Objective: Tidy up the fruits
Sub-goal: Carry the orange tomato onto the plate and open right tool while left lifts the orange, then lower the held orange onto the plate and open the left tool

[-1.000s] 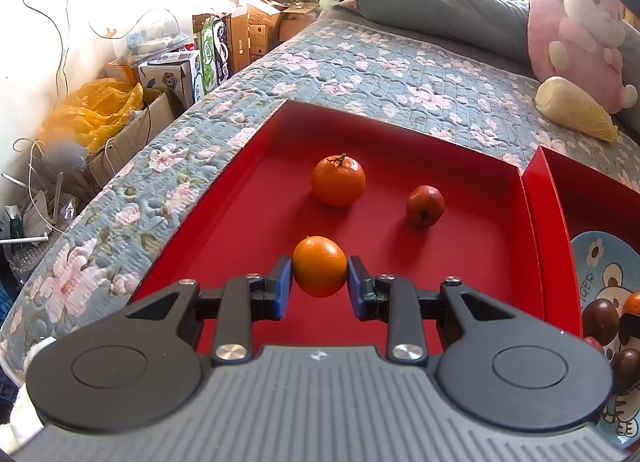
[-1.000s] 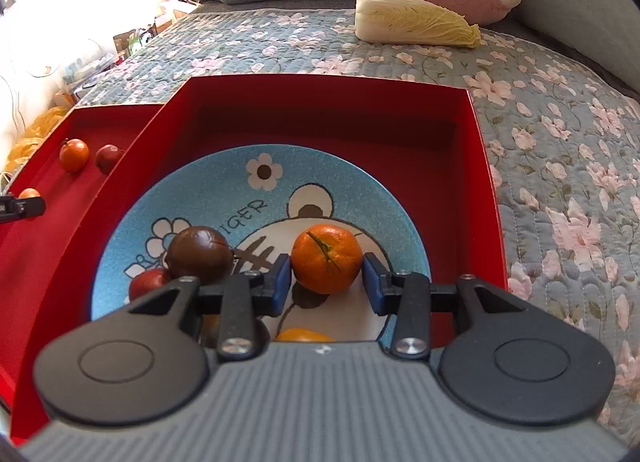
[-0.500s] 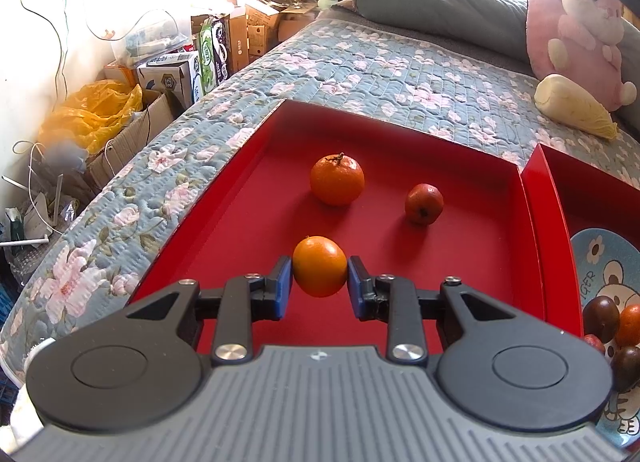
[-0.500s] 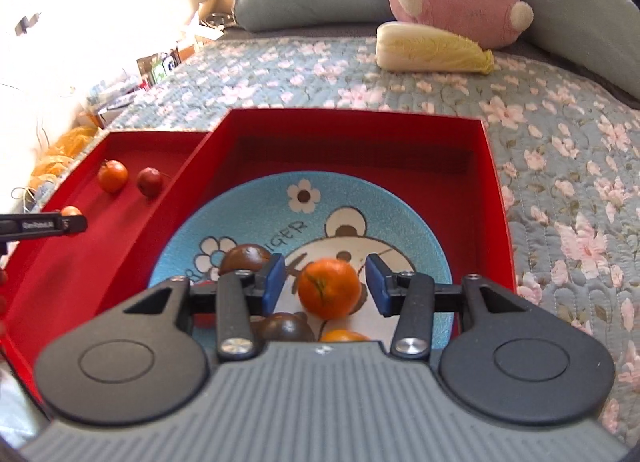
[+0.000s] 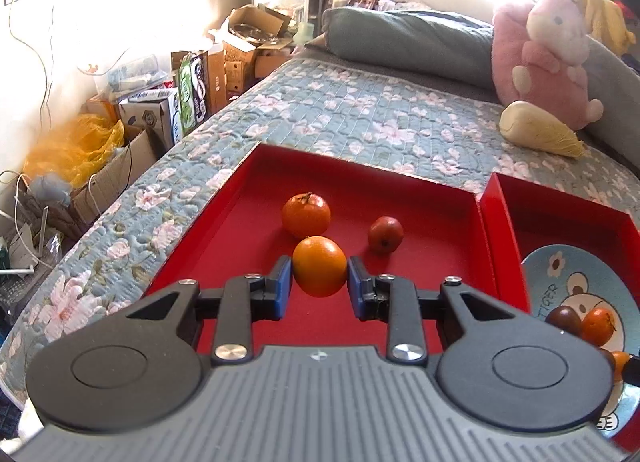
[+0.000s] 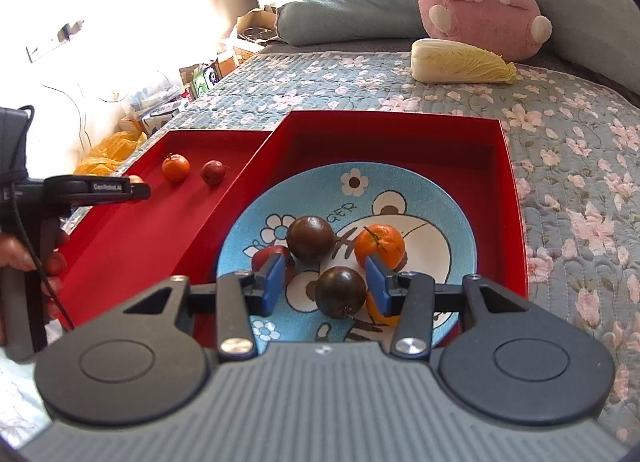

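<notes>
**Orange pinched in the left tool, right tool spread above the plate**

The orange (image 5: pixel 319 266) sits between the blue pads of the left tool (image 5: pixel 319 286), both pads against its sides, so the tool is pinching it. It seems lifted off the floor of the left red tray (image 5: pixel 224 230), though the view does not settle that. Just behind it in that tray lie a tangerine (image 5: pixel 306 215) with a stem stub and, to its right, a small red fruit (image 5: pixel 385 234), the two apart from each other.

The right tool (image 6: pixel 326 282) is spread wide and holds nothing. It hangs over the blue cartoon plate (image 6: pixel 400 186) in the right red tray (image 6: pixel 400 130). Between its pads, from this view, shows a dark round fruit (image 6: pixel 340 292); a second dark fruit (image 6: pixel 311 238), a plate tangerine (image 6: pixel 380 244), a red fruit (image 6: pixel 270 256) and a partly hidden orange piece (image 6: pixel 380 312) lie close around. Both trays rest on a floral quilt (image 6: pixel 560 150) on a bed, with a cabbage (image 6: pixel 460 62) and a pink plush (image 6: pixel 480 2) farther back.

If the orange is bound for the plate, the risks look like these: a smooth round fruit held only at two sides could slip out if the grip slackens during the carry; it must clear the raised walls where the trays meet; and the plate is crowded, so setting it down could nudge the round fruits into rolling. The two tools could also meet over the plate.
</notes>
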`<action>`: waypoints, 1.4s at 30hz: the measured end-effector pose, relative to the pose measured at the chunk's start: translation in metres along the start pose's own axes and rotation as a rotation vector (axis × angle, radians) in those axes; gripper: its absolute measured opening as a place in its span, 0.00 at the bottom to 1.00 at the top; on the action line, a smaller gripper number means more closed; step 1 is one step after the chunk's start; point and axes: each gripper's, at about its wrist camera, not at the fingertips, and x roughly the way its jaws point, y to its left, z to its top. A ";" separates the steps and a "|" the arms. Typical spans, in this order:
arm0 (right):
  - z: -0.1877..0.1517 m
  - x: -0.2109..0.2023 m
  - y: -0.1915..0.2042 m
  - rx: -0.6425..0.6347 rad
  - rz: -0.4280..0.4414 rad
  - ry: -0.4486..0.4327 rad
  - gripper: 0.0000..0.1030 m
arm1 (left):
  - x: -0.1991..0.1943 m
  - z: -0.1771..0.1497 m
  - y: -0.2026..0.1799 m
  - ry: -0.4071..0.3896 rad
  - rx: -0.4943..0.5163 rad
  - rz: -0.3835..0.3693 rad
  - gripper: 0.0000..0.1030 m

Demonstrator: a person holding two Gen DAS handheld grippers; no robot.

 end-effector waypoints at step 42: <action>-0.027 -0.004 -0.021 0.022 0.027 0.042 0.47 | -0.006 -0.038 -0.196 0.068 0.325 -0.381 0.34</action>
